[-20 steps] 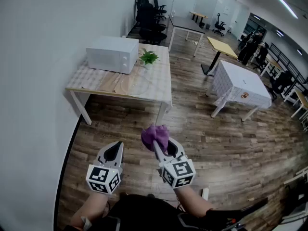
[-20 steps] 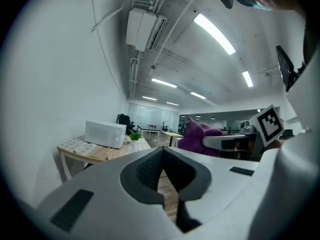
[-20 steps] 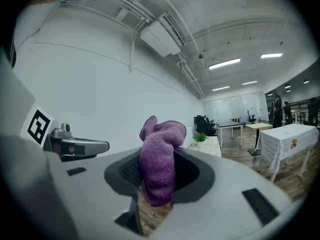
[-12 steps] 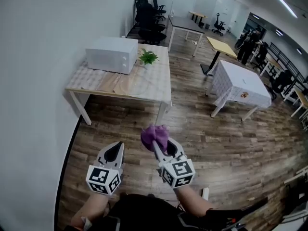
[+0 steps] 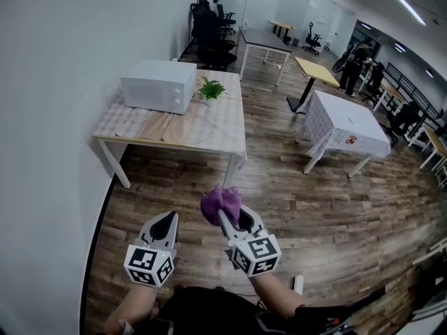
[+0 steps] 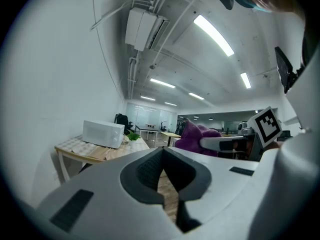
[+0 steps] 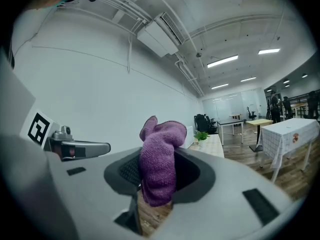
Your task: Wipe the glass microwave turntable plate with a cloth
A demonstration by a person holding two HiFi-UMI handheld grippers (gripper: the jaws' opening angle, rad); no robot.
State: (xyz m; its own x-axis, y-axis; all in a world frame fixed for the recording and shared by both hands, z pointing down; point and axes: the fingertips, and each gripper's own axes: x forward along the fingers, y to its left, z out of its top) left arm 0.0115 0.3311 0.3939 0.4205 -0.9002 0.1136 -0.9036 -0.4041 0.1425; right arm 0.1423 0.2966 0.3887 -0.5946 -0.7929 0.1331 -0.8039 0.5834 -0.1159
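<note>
The glass turntable plate lies faintly visible on a table by the wall, in front of a white microwave. Both grippers hang low over the wooden floor, well short of that table. My right gripper is shut on a purple cloth, which bunches up out of the jaws. My left gripper is beside it on the left, shut with nothing in it. In the left gripper view the microwave is far ahead and the cloth is at right.
A small green plant stands beside the microwave. A white-clothed table and desks with office chairs fill the room beyond. A white wall runs along the left. People stand at the far right.
The head view has shifted slightly, so the table sits a little higher and further left. Both grippers keep the same pose, the cloth still in the right one.
</note>
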